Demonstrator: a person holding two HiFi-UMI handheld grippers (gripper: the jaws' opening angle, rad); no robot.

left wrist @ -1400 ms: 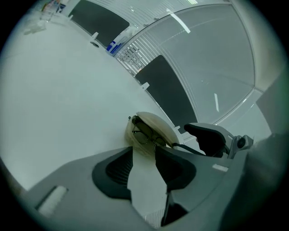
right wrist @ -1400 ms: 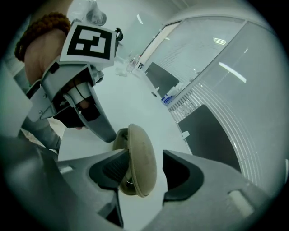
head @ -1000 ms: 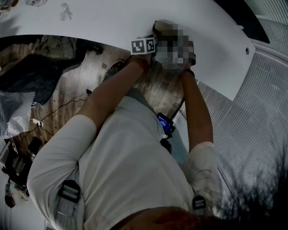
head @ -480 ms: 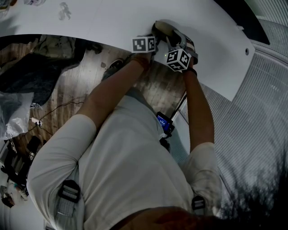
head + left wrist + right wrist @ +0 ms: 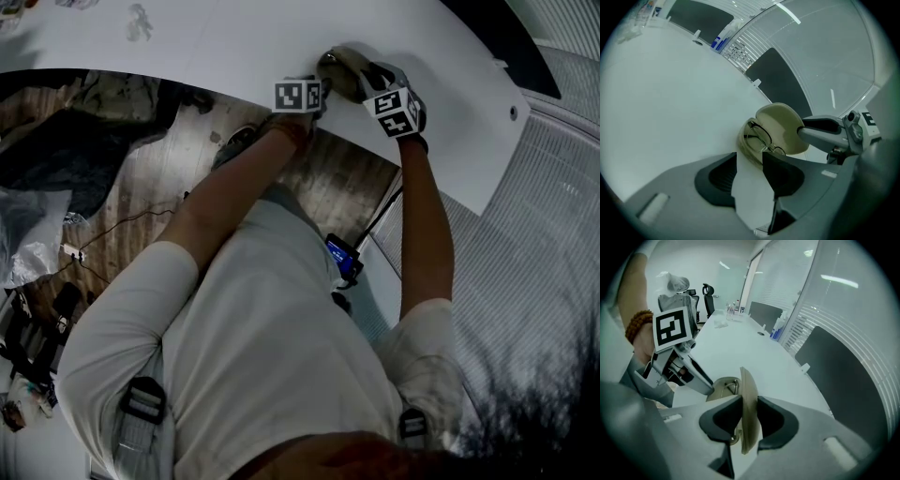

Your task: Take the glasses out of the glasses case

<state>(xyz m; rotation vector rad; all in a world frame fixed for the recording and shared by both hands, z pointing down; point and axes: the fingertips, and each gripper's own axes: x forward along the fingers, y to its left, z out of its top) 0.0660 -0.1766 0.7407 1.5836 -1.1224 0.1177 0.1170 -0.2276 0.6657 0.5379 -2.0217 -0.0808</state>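
Note:
A beige glasses case (image 5: 339,66) lies open on the white table (image 5: 234,37). Dark-rimmed glasses (image 5: 761,138) rest in its base (image 5: 723,385). Its lid (image 5: 783,126) stands upright. My right gripper (image 5: 749,401) has that lid (image 5: 746,380) edge-on between its pads; the jaws are closing and the pads touch both faces. In the head view the right gripper (image 5: 370,82) sits just right of the case. My left gripper (image 5: 750,157) holds the near end of the base at its tips, and bare table shows between the jaws behind them.
The table's curved near edge runs under both forearms, with wood floor (image 5: 150,169) below it. Dark panels (image 5: 776,82) and a spray bottle (image 5: 719,40) line the far side. Small items (image 5: 139,23) lie far off to the left, and office chairs (image 5: 708,296) stand beyond.
My right gripper has shifted right and slightly up beside the case, its marker cube rolling over. The left gripper has stayed where it was.

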